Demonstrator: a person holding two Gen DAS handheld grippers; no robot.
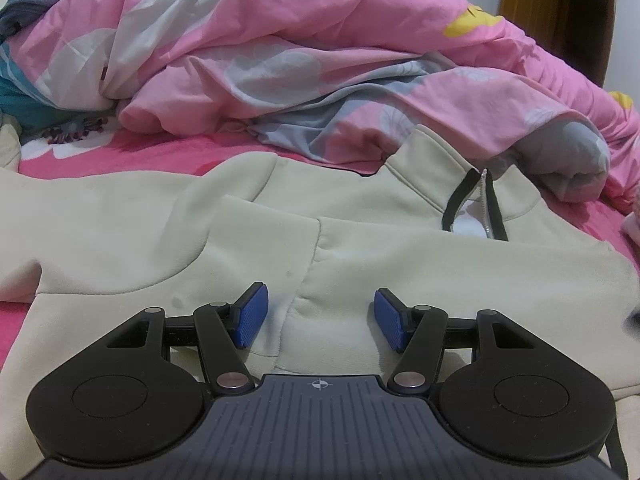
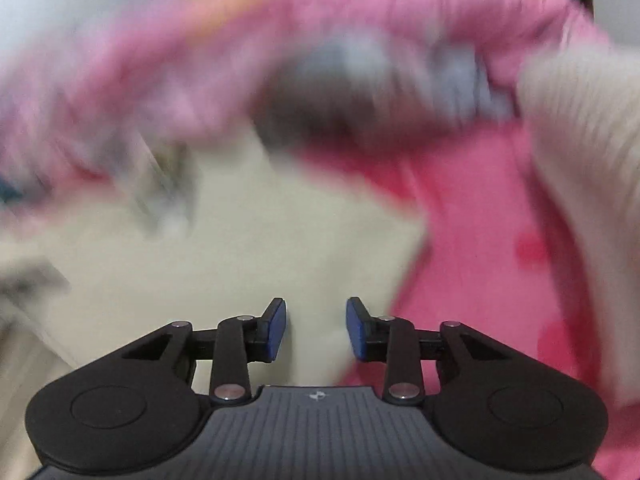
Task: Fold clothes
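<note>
Left tongs (image 1: pixel 320 316): jaws spread wide, blue pads (image 1: pixel 251 316) clear of any fabric, nothing held. The tongs hover just above the cream zip-neck sweatshirt (image 1: pixel 380 256), which lies flat on the bed and fills the area from 9 o'clock through 12 o'clock to 3 o'clock of the tongs. A fabric fold runs between the two pads toward 12 o'clock. The collar with its partly open zipper (image 1: pixel 487 204) lies at 1 o'clock, well beyond the pads. A sleeve (image 1: pixel 120 216) extends toward 10 o'clock.

Right tongs (image 2: pixel 316 328): jaws moderately apart, nothing held. This view is heavily motion-blurred. The cream sweatshirt lies under and ahead of the tongs from 9 to 12 o'clock; its edge passes just beside the right pad. The pink bed sheet (image 2: pixel 480 260) shows at 2 o'clock.

Beyond the sweatshirt, at 12 o'clock in the left view, lies a crumpled pink floral quilt (image 1: pixel 320 40).
</note>
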